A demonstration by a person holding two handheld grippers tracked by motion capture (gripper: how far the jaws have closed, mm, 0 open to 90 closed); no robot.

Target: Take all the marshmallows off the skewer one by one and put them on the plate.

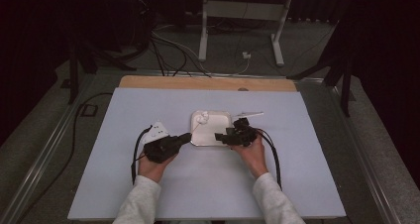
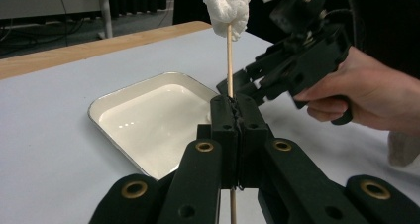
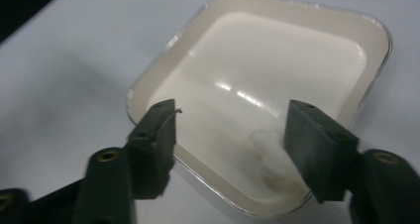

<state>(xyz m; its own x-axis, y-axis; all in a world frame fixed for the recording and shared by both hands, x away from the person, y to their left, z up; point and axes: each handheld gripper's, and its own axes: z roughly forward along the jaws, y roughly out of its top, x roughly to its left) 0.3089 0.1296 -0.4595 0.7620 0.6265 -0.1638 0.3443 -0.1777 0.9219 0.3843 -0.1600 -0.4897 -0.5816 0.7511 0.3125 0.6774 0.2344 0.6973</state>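
Observation:
A shallow white tray (image 1: 224,116) (image 2: 114,105) (image 3: 376,40) sits mid-table on the pale mat. My left gripper (image 1: 187,136) (image 2: 233,102) is shut on a thin wooden skewer (image 2: 229,60) that stands upright, with a white fluffy lump (image 2: 228,6) (image 1: 201,117) on its top end. My right gripper (image 1: 218,136) (image 3: 230,112) (image 2: 233,84) hovers at the tray's near right edge, just beyond the skewer, its jaws spread apart with nothing pressed between them. A small, blurred whitish piece (image 3: 271,154) lies in the tray near the right jaw.
The pale mat (image 1: 198,184) covers the table, with a strip of wooden tabletop (image 1: 208,83) bare along the back edge. Behind the table, a white metal stand (image 1: 242,16) and cables (image 1: 168,50) are on the dark floor. Black cables trail from both grippers.

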